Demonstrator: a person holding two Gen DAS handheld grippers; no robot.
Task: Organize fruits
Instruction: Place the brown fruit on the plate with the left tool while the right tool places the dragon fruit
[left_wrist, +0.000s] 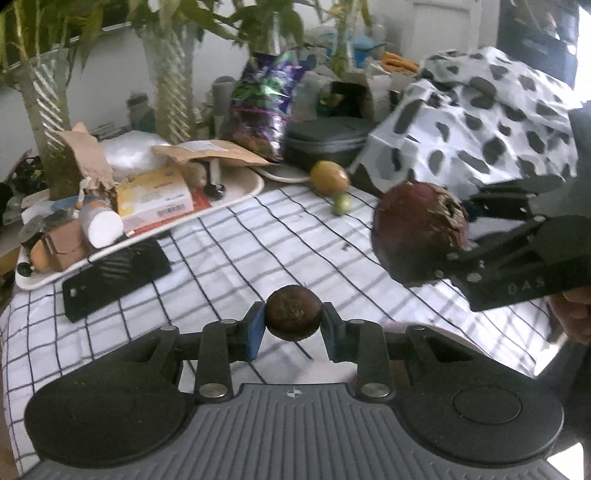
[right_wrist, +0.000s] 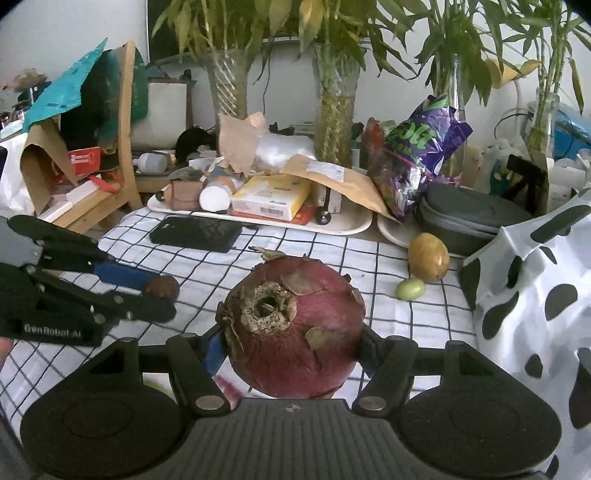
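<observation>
Left gripper: the left gripper (left_wrist: 293, 326) grips a small brown round fruit (left_wrist: 293, 313) between its blue-padded fingers, jaws drawn in to the fruit's width, held above the checked tablecloth (left_wrist: 229, 251).
Right gripper: the right gripper (right_wrist: 291, 350) clamps a large red dragon fruit (right_wrist: 295, 328), jaws spread wide around it, the dried stem scar facing the camera; in the left wrist view it hangs at the right, off the cloth.
Loose fruit: a yellow-brown oval fruit (right_wrist: 428, 257) and a small green fruit (right_wrist: 410, 288) lie close together on the cloth's far side, near the spotted bag.
Spotted bag: a white bag with black spots (right_wrist: 535, 295) rises at the right edge of the table, just beside the two loose fruits.
Black slab: a flat black device (right_wrist: 195, 233) lies on the cloth in front of the tray.
Tray: a white tray (right_wrist: 343, 225) at the back carries a yellow box (right_wrist: 271, 197), a white-capped bottle and brown paper packaging.
Backdrop: a purple snack bag (right_wrist: 421, 155), a grey zip case (right_wrist: 469, 218) and glass vases of bamboo (right_wrist: 336, 110) crowd the far edge.
Obstruction: each held fruit blocks the cloth just ahead of its own camera.
</observation>
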